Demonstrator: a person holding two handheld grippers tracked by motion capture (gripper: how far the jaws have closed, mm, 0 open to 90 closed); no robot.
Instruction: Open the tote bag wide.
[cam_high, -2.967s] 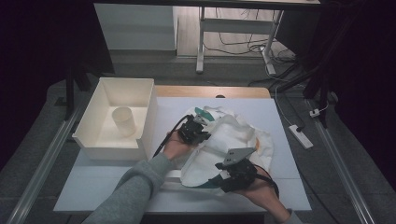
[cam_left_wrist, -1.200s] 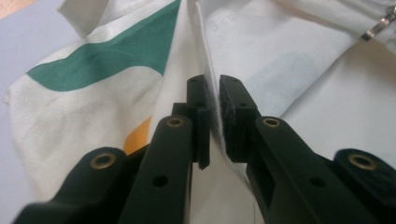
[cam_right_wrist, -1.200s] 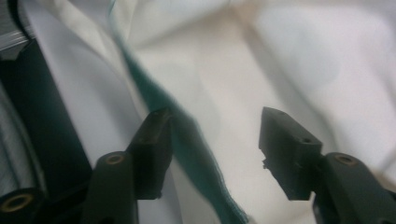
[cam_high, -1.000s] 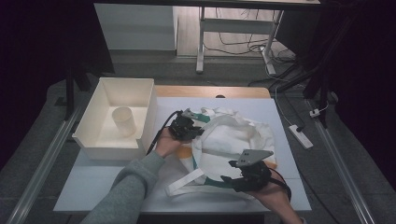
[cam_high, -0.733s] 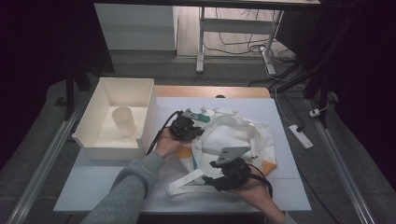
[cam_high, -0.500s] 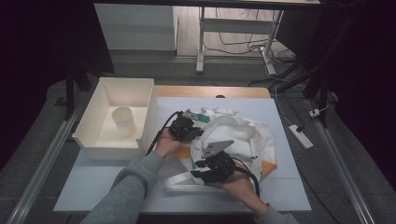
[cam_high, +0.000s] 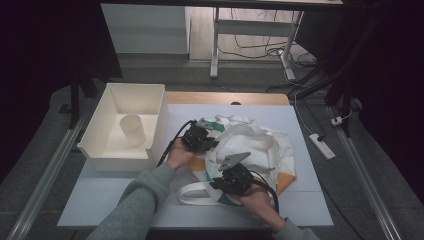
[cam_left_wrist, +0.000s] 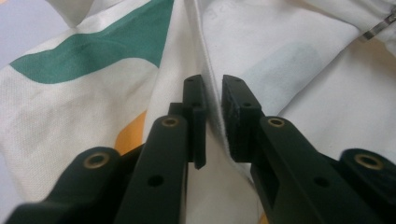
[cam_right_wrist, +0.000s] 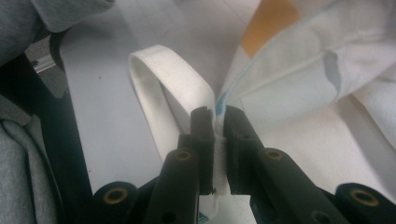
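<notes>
Your left gripper pinches a fold of the white cloth bag at its far left edge, the jaws nearly together; your right gripper has just been closing and now clamps the bag's hem beside the white strap loop; the bag lies crumpled on the table, right of the cream bin

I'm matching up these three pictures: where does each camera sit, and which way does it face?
High view: above the person's side, facing forward and down on the table; forearms, both hands.
Left gripper view: on the left gripper, looking along its jaws at the cloth bag.
Right gripper view: on the right gripper, jaws just closed on the bag's edge; grey sleeve at left.
Shared: the bag.
</notes>
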